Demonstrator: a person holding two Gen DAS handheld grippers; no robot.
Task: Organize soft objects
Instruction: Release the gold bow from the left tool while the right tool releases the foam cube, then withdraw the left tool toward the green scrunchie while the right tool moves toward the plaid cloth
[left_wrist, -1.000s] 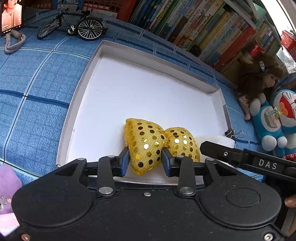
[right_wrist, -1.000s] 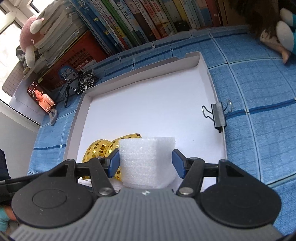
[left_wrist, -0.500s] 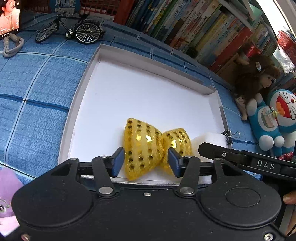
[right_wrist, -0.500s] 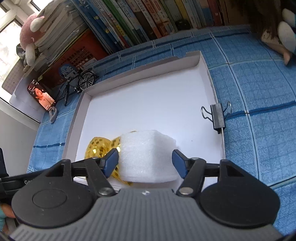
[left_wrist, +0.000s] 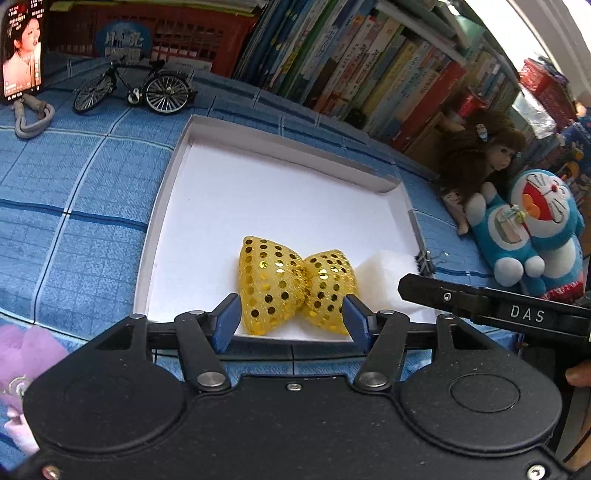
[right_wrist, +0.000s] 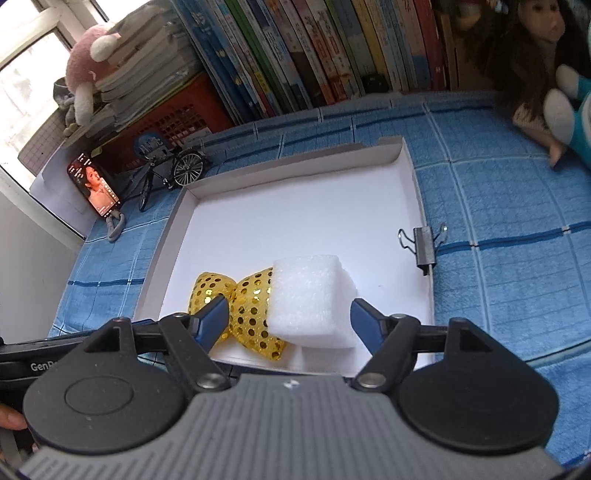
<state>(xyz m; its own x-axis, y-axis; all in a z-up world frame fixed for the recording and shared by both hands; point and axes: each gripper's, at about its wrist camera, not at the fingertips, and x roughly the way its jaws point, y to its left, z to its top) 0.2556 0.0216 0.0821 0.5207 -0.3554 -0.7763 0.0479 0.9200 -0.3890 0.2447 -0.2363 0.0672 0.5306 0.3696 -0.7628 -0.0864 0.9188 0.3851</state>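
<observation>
A gold sequined bow (left_wrist: 291, 284) lies in the near part of a shallow white tray (left_wrist: 162, 206). A white foam block (right_wrist: 310, 299) rests beside it on the right, partly leaning on the bow (right_wrist: 243, 306). My left gripper (left_wrist: 291, 319) is open, jaws apart at the tray's near edge, just short of the bow. My right gripper (right_wrist: 288, 319) is open, its jaws on either side of the foam block but clear of it. The foam (left_wrist: 388, 266) shows behind the right gripper's arm in the left wrist view.
A blue checked cloth (right_wrist: 517, 206) covers the surface. A black binder clip (right_wrist: 423, 247) grips the tray's right rim. A model bicycle (left_wrist: 136, 88), a phone (left_wrist: 22, 62), a book row (left_wrist: 369, 66), a doll (left_wrist: 484, 155) and a blue cat plush (left_wrist: 532, 229) surround the tray. A purple plush (left_wrist: 26, 362) lies near left.
Both grippers opened and drew back. The left let go of the bow, the right let go of the foam block, which now rests in the tray against the bow.
</observation>
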